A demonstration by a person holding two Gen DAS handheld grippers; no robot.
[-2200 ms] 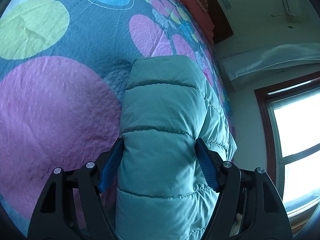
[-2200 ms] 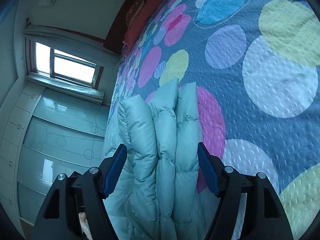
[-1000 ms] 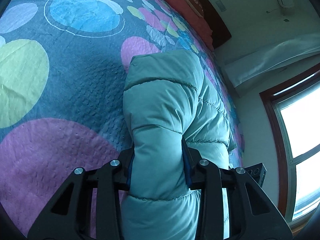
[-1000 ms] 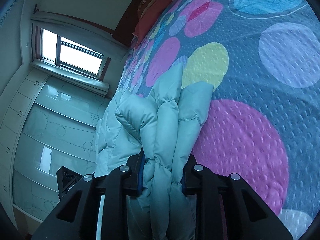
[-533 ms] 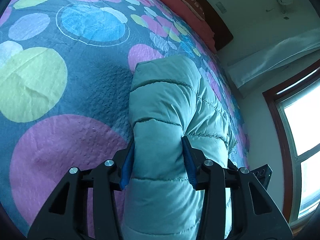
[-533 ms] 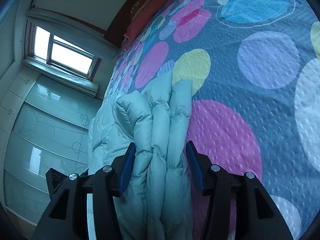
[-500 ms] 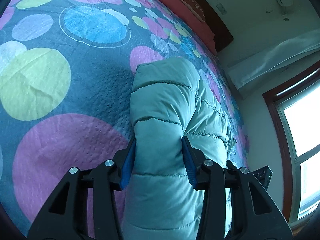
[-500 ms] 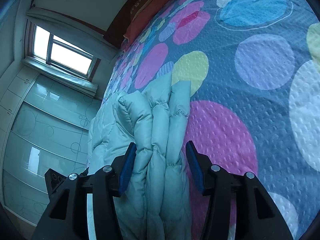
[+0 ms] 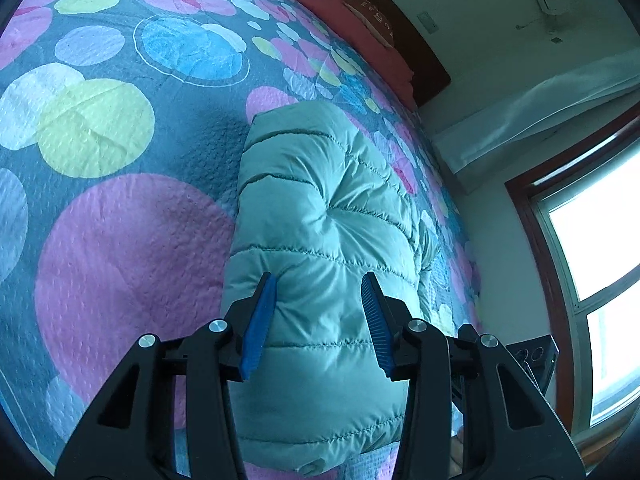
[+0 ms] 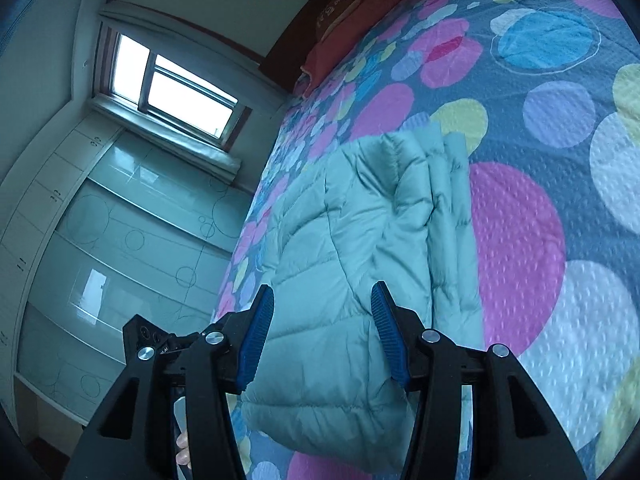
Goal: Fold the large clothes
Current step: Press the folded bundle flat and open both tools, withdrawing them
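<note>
A teal quilted puffer jacket [image 9: 320, 216] lies folded on a bedspread with coloured circles [image 9: 120, 240]. My left gripper [image 9: 318, 284] is open and hangs just above the folded jacket, its blue pads clear of the fabric. In the right wrist view the jacket [image 10: 360, 240] lies flat with its folded layers stacked at the right side. My right gripper [image 10: 320, 296] is open above it and holds nothing.
Red pillows [image 9: 360, 20] and a dark headboard stand at the bed's far end. A window [image 9: 592, 240] and wall are beside the bed. Glossy wardrobe doors [image 10: 100, 260] and a window [image 10: 172, 92] show in the right wrist view. The other gripper's body [image 10: 148, 340] shows at left.
Both grippers were shut on the jacket and have opened and let it go. The jacket has settled flat on the bed and both grippers have pulled back from it.
</note>
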